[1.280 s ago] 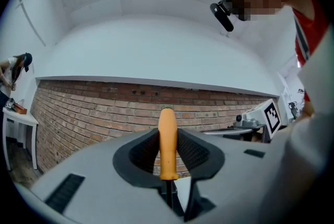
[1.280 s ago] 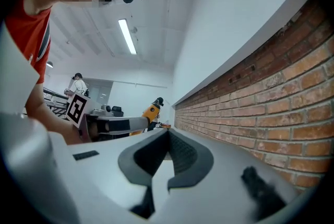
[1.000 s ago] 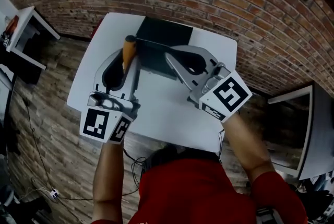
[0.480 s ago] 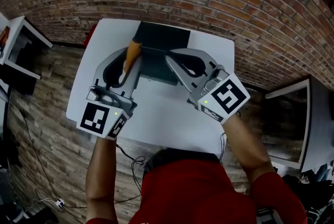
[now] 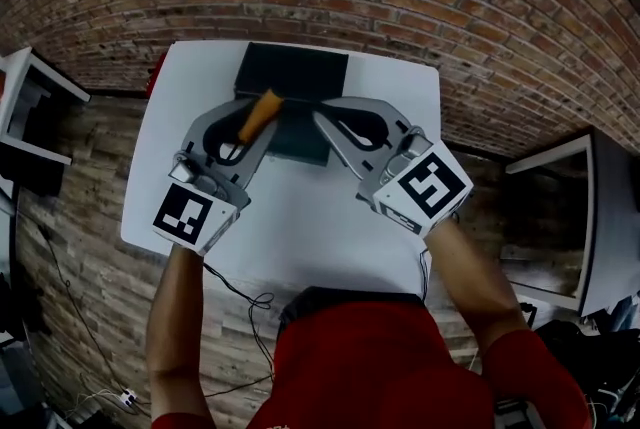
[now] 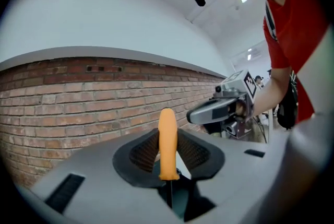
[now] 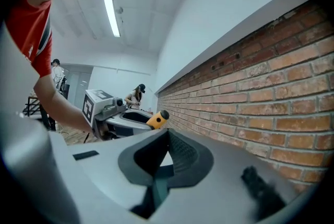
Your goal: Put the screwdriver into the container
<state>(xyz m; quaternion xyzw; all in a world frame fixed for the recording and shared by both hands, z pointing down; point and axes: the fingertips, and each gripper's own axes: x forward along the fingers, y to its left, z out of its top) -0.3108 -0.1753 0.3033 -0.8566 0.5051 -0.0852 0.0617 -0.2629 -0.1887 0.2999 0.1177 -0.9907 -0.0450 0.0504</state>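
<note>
Carry step: left gripper (image 5: 250, 129) pinches the screwdriver (image 5: 265, 105) at the container (image 5: 295, 72), upper middle. Right gripper (image 5: 322, 115) looks closed, empty. Next I'd lower it in and let go.

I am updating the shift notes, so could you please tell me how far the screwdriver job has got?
Done: the screwdriver is off the table, clamped by its orange handle in the left tongs. In hand: it is held over the left part of the dark container. Left: lowering it in and letting go; it is not yet released. The right tongs are shut and empty beside it.
</note>
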